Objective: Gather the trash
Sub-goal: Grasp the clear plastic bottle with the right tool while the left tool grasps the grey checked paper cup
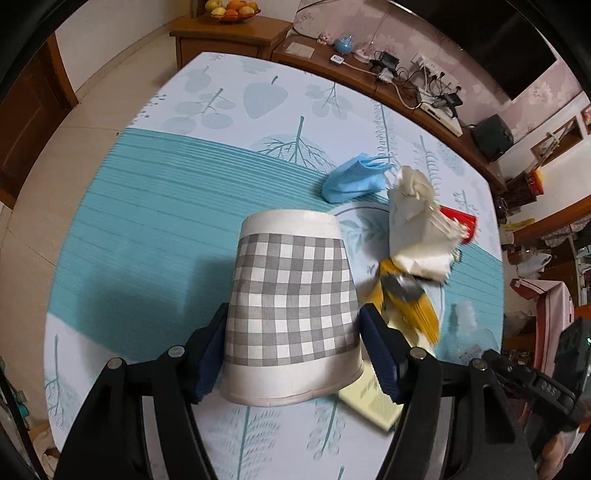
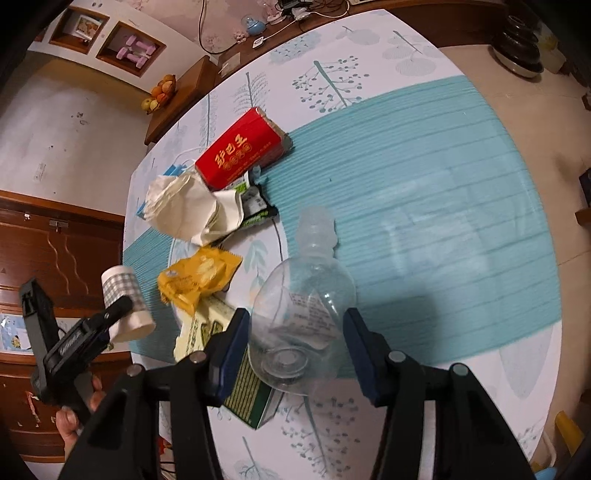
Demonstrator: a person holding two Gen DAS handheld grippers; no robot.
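Left gripper [image 1: 291,354]: both blue pads press the sides of a paper cup [image 1: 291,306] with a grey check band. The cup sits upside down between the fingers [image 1: 380,354], its wide rim nearest the camera and its base pointing away. The jaws stand moderately wide, closed on the cup. In the right wrist view the cup appears clear of the table, carried by this gripper, with part of a hand [image 2: 74,410] on the handle below.

Right gripper [image 2: 291,350]: a clear plastic bottle [image 2: 306,306] lies between the fingers [image 2: 231,347], base towards the camera, neck pointing away. The left pad lies against the bottle's side; a small gap seems to show at the right pad, though through clear plastic I cannot tell for certain. The jaws are partly open, so no firm grip is confirmed. The bottle looks to rest on the table [image 2: 443,221].

Just left of the right gripper's fingers, partly under the left one, lies a pale yellow and green carton [image 2: 240,384]. Beyond it is a yellow wrapper [image 2: 199,277]. Farther out lies crumpled white paper [image 2: 184,210], touching a black-and-green wrapper [image 2: 258,206] to its right. Beyond these rests a red box [image 2: 240,151] with gold lettering.

In the left wrist view, a blue face mask [image 1: 351,177] lies beyond and right of the cup, just behind the paper.

Farthest away, a fruit bowl [image 1: 232,11] stands on a wooden cabinet [image 1: 229,37].
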